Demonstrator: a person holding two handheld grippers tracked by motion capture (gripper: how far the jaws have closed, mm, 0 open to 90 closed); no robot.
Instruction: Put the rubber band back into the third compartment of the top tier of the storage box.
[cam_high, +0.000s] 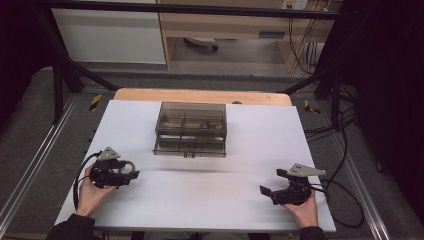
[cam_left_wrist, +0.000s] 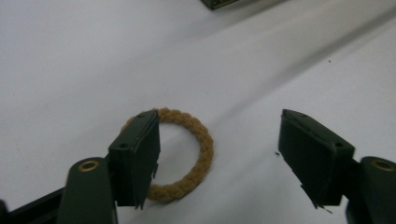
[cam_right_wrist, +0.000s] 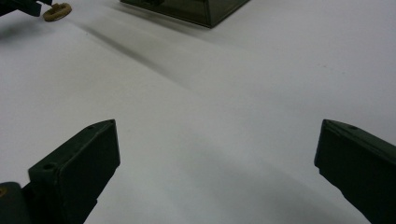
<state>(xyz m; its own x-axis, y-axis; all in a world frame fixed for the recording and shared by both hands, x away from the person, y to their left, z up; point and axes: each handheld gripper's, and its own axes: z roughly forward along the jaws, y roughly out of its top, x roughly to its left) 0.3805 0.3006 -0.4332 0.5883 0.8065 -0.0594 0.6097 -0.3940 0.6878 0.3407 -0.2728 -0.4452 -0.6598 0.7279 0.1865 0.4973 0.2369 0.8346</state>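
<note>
A tan braided rope ring (cam_left_wrist: 205, 149) lies flat on the white table (cam_high: 200, 200) at the left. My left gripper (cam_left_wrist: 218, 116) is open over it. One jaw covers the ring's left side and the other stands well apart to the right. In the high view the ring (cam_high: 128, 165) shows at the tips of the left gripper (cam_high: 132, 170), which a hand holds. My right gripper (cam_high: 272, 181) rests near the front right edge, open with nothing between its jaws. The right gripper view looks across bare table from the right gripper (cam_right_wrist: 218, 123) to the ring (cam_right_wrist: 57, 11) far off.
A smoky transparent compartment box (cam_high: 190, 129) with its lid shut stands at the middle back of the table; its corner shows in the gripper views (cam_right_wrist: 196, 9) (cam_left_wrist: 219, 3). Cables (cam_high: 345, 200) trail off the right edge. A wooden tabletop edge (cam_high: 200, 95) runs behind.
</note>
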